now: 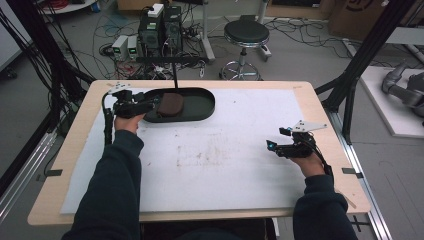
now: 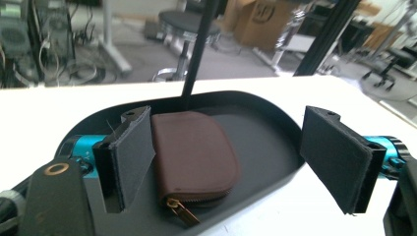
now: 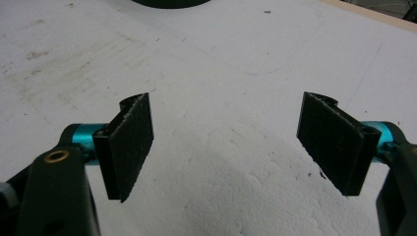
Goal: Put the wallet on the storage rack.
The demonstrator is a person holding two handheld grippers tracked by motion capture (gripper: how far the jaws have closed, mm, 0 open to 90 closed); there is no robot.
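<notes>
The person is reaching with the left gripper toward a brown zip pouch that is lying in the left half of a black oval tray, in the upper left of the high view. In the left gripper view the jaws are standing wide apart; one pad is sitting just beside the left edge of the pouch, while the other is hanging over the tray rim, well apart from it. I am judging that the hand is being lined up this way so the jaws can close across the pouch's width.

The right gripper is waiting low over the white mat at the right of the high view, its jaws also spread and holding nothing; probably it is being kept out of the way.

The near corner of the pouch, by the brass zip pull, is partly hidden behind the left pad, so I cannot tell if pad and pouch are really touching. A black post is rising behind the tray; its base is hard to make out.
</notes>
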